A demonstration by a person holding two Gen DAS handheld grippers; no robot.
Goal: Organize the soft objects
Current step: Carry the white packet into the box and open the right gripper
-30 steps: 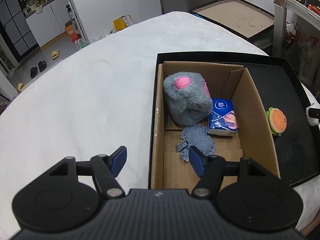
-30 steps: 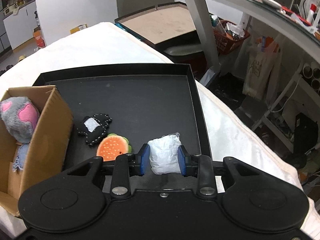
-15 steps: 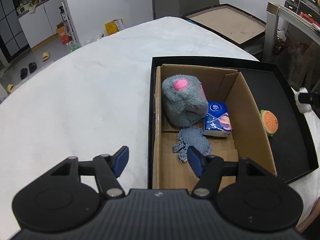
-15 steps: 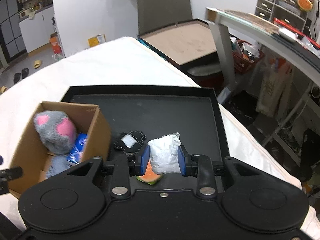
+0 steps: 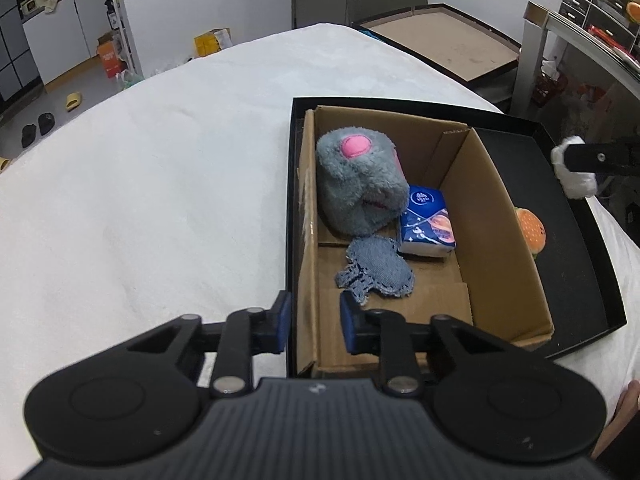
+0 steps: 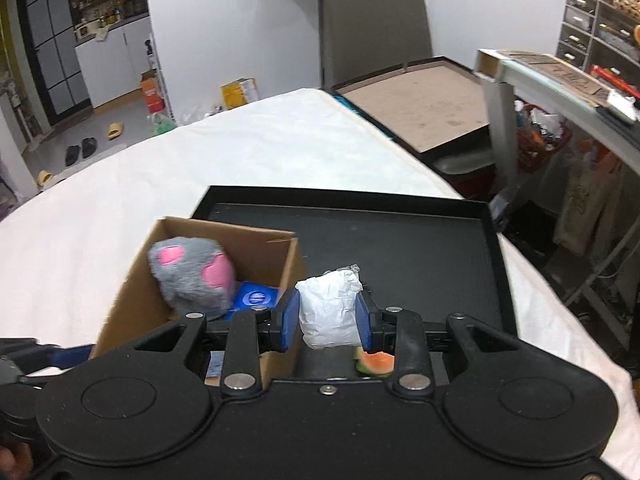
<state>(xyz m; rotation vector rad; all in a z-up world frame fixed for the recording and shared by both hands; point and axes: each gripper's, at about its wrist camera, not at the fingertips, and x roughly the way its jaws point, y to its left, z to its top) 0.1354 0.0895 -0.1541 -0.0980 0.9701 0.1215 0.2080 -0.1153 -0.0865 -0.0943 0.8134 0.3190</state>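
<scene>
A cardboard box (image 5: 492,240) stands in the left part of a black tray (image 5: 580,280). It holds a grey plush with pink pads (image 5: 356,184), a blue tissue pack (image 5: 426,224) and a denim scrap (image 5: 376,268). My left gripper (image 5: 315,308) straddles the box's left wall and the tray rim. Its jaws are closing, with a sliver of gap still showing at the inner pad. My right gripper (image 6: 328,316) is shut on a white crumpled bundle (image 6: 328,312), which hangs above the tray just right of the box (image 6: 132,292). An orange-and-green plush toy (image 5: 530,230) lies on the tray beside the box.
The tray (image 6: 400,240) sits on a white padded surface (image 5: 160,200) that falls away at the right. A glass-topped desk (image 6: 560,80) and a brown board (image 6: 432,100) stand beyond. A person's hand (image 5: 632,396) shows at the lower right edge.
The left jaws have narrowed from wide open to close around the box's left wall. The right gripper has lifted the white bundle and carried it left toward the box.
</scene>
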